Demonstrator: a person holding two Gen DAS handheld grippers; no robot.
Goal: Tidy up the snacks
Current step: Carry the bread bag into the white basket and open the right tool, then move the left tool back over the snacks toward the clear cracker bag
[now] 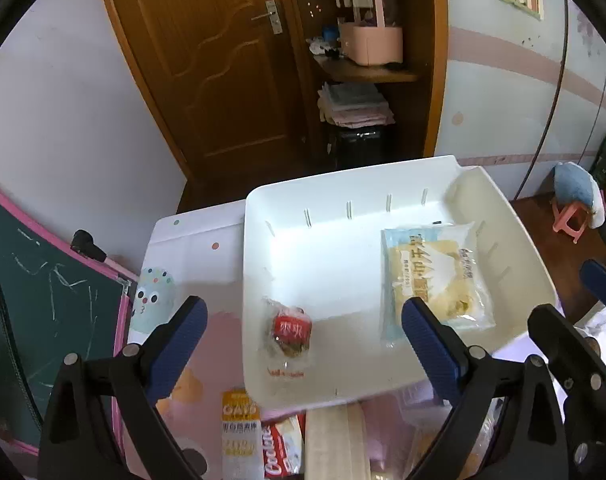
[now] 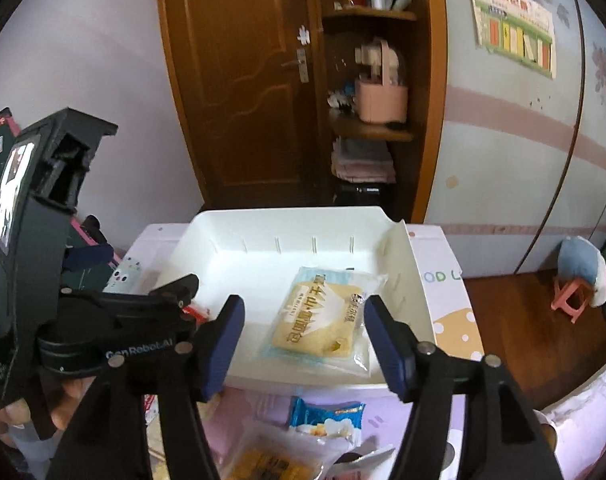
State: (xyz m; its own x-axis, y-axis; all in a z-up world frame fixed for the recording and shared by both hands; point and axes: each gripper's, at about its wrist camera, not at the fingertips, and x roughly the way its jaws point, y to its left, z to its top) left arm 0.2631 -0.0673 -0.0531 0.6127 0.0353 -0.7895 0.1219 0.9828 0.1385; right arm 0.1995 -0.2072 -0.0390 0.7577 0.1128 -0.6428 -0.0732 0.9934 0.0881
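Note:
A white plastic tray (image 1: 343,184) (image 2: 287,214) stands on a pastel table. In it lie a pale blue-and-yellow bread packet (image 1: 435,276) (image 2: 323,316) on the right and a small clear packet with a red label (image 1: 289,334) at the near left. My left gripper (image 1: 303,320) hangs open over the tray's near edge, its blue pads well apart and clear of the red-labelled packet. My right gripper (image 2: 305,320) is open above the bread packet, pads not touching it. Each gripper also shows in the other's view: the right gripper (image 1: 575,300), the left gripper (image 2: 135,276).
Loose snacks lie on the table in front of the tray: a yellow oat bar (image 1: 241,432), a red-and-white packet (image 1: 283,452), a blue packet (image 2: 327,420). A green chalkboard (image 1: 43,300) leans at the left. A pink stool (image 1: 571,216) stands on the floor at the right.

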